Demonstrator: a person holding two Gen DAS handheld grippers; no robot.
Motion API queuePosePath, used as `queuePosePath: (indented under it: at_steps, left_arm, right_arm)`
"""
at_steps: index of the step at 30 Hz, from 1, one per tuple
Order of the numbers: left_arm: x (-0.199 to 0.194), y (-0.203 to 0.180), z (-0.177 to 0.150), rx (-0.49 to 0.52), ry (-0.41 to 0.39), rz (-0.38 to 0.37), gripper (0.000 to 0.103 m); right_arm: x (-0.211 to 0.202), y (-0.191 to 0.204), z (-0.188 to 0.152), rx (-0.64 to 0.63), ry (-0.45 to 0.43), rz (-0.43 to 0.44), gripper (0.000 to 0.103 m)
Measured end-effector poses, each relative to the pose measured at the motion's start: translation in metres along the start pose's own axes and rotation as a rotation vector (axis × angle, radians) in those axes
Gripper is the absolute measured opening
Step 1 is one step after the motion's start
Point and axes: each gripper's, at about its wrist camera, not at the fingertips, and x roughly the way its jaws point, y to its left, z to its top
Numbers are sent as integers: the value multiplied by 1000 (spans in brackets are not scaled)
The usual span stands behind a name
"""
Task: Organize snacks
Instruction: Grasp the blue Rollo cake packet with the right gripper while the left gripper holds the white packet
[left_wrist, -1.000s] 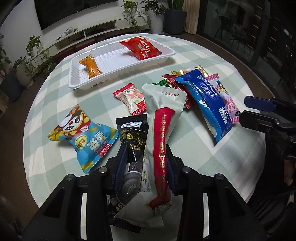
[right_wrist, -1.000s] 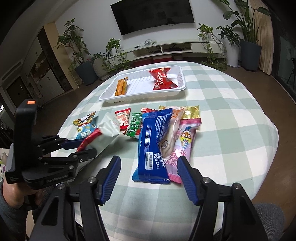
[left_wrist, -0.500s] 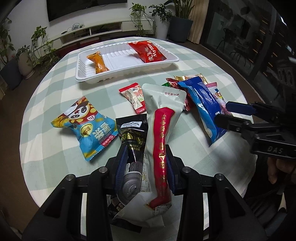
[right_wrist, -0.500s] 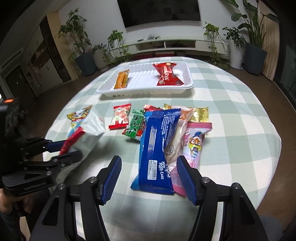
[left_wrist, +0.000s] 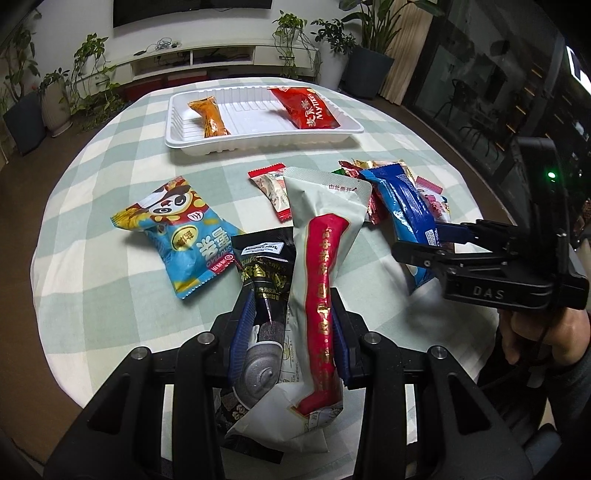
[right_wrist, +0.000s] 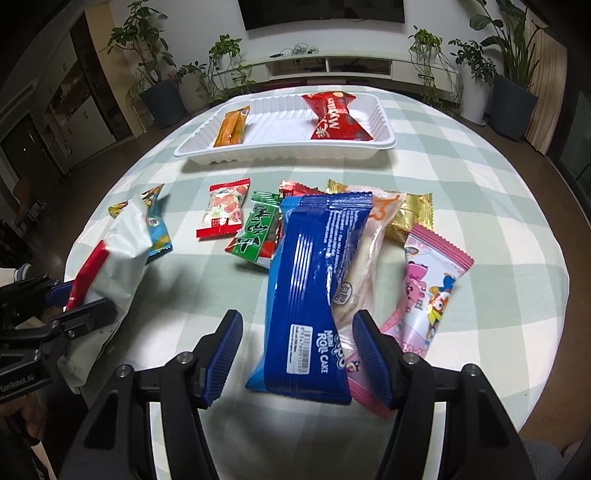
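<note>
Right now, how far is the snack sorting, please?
Early. Done: two packs lie in the tray, an orange pack and a red pack. In hand: the left gripper clamps a white pack and a black pack. Left: the blue roll cake, between the open right gripper, and other packs on the table.

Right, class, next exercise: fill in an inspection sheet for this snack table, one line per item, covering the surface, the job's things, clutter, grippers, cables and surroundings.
Surface: round table under a green-and-white checked cloth.
Job's things: white plastic tray holding an orange packet and a red packet; blue roll-cake wrapper on top of a loose pile with a pink cartoon packet, gold packet and green packet; panda-print bag lying apart.
Clutter: nothing seen.
Grippers: left gripper shut on a white pouch with a red stripe and a black packet; right gripper open, either side of the roll-cake wrapper.
Cables: wires on the white TV bench.
Surroundings: potted plants, wall-mounted television.
</note>
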Motion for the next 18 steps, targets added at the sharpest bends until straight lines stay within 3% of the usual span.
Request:
queuePosePath:
  at_steps: [4,6,12,18]
  left_arm:
    - [1,0,-2,-11,-1,-11,36]
    - [1,-1,-3,-14,-2,-13,35]
    - [0,-2,-4,-19,-4,-13,35]
    - [0,1,-4,-33,-7,-23,35]
  right_arm:
    - [7,0,4,5,20,7,57]
    - [11,0,4,2,33,13,45]
    - [12,-2,2,12,27,29,32]
    - [1,-4,0,47,-6,61,29]
